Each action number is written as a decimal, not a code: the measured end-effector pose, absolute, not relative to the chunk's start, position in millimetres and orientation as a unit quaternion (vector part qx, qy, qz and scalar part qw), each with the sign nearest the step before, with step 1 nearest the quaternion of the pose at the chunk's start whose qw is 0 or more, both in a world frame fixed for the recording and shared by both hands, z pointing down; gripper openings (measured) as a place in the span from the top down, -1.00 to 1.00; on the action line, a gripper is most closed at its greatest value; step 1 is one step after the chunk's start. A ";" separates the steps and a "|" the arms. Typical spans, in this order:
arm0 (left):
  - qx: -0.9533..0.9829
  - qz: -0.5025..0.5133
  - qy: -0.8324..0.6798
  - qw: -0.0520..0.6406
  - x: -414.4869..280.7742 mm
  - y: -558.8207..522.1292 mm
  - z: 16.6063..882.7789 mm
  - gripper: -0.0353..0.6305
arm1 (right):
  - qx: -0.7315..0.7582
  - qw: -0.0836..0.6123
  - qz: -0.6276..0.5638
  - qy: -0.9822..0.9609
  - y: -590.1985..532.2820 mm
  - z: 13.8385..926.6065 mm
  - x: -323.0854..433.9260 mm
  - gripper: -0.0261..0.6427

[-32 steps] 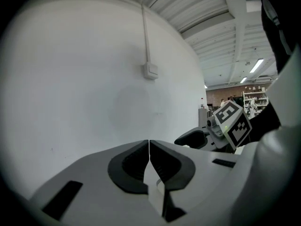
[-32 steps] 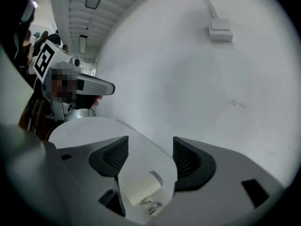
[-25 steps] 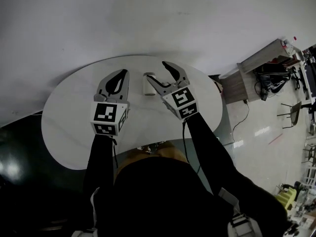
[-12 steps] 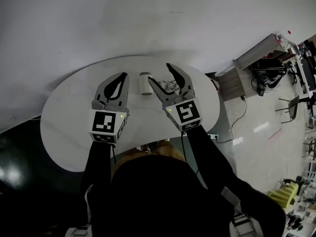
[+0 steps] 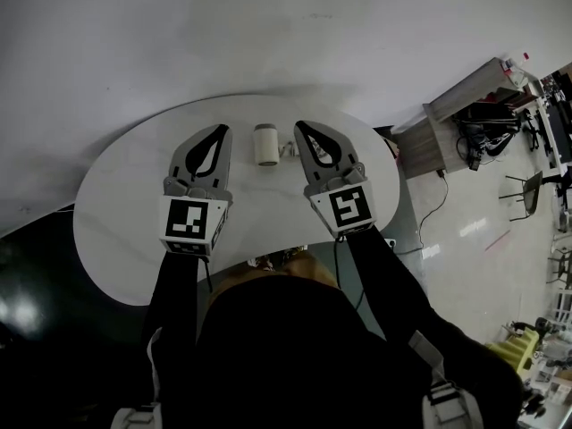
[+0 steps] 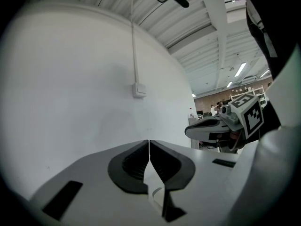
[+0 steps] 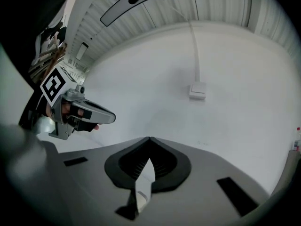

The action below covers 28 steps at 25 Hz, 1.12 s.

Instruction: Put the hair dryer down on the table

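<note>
The hair dryer (image 5: 265, 145), a small white cylinder with a short stub on its right, lies on the white round table (image 5: 125, 204) at the far side. It rests between the two grippers and neither touches it. My left gripper (image 5: 220, 130) hovers just left of it, jaws shut and empty; its tips (image 6: 149, 141) meet. My right gripper (image 5: 300, 126) is just right of the dryer with its jaws closed together (image 7: 149, 138) and nothing between them. Each gripper view shows the other gripper: the right one (image 6: 221, 125) and the left one (image 7: 89, 113).
A white wall rises behind the table, with a switch box (image 6: 138, 90) and a cable running up. Right of the table stand a wooden cabinet (image 5: 465, 105), loose cables and a chair (image 5: 527, 202) on the shiny floor. The table's near edge is by my body.
The right gripper's jaws, open around the dryer's stub before, have drawn off to the right and shut. The hair dryer now lies free on the table. The left gripper barely moved.
</note>
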<state>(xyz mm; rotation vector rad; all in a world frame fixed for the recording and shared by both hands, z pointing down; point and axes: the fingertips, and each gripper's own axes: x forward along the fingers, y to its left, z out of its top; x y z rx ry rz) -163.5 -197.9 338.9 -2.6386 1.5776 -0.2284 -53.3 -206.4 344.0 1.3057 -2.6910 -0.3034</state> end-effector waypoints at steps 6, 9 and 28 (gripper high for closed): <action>-0.851 -0.060 0.519 0.050 -167.1 -199.1 327.3 0.83 | 0.447 0.072 -0.049 -0.890 -209.0 345.2 -52.6 0.84; -0.848 -0.058 0.524 0.053 -168.0 -198.8 324.7 0.83 | 0.462 0.077 -0.058 -0.882 -213.8 343.4 -49.5 0.84; -0.838 -0.053 0.540 0.053 -170.1 -200.6 320.7 0.83 | 0.474 0.069 -0.034 -0.877 -210.1 345.0 -45.3 0.84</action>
